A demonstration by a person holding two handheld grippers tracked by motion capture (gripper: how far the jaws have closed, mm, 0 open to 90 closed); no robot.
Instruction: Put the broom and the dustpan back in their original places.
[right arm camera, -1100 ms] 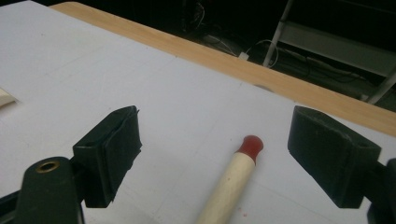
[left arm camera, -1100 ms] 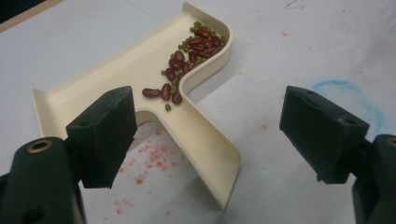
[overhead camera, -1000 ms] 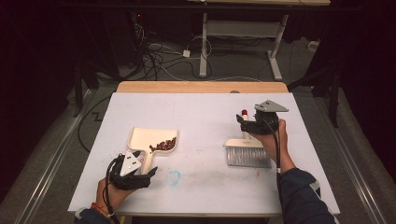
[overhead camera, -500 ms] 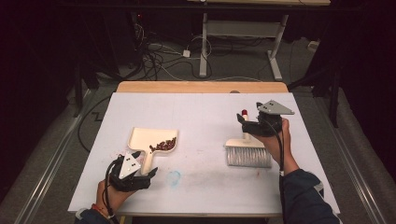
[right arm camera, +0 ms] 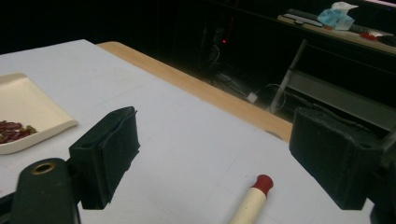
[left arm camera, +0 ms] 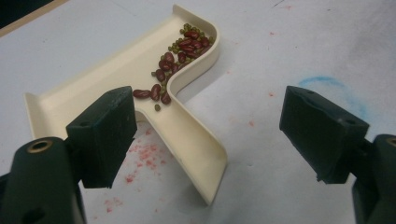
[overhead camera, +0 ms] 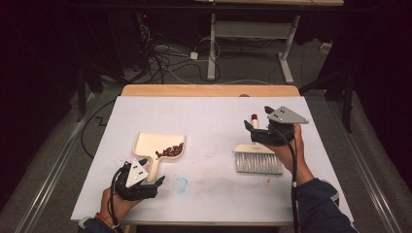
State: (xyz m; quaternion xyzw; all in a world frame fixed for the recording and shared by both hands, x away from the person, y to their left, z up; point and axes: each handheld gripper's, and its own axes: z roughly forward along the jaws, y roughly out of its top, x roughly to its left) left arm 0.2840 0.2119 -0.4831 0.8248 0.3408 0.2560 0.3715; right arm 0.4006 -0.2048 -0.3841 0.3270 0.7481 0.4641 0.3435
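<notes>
Resting on the white tabletop (overhead camera: 209, 121), we see a cream dustpan (left arm camera: 140, 70) with dark red and small green beans (left arm camera: 180, 46) heaped in one corner. Our left gripper (left arm camera: 215, 135) hangs just beside its handle, jaws apart around nothing. Toward the right lies a hand brush (overhead camera: 258, 162), pale bristles, cream handle, red tip. Our right gripper (right arm camera: 224, 158) hovers above that handle, jaws apart.

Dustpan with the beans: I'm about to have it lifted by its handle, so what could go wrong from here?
The beans lie loose near the dustpan handle's base; tilting it may spill them down the handle. The open left gripper could nudge it while closing. The brush sits apart beneath the right gripper.
</notes>
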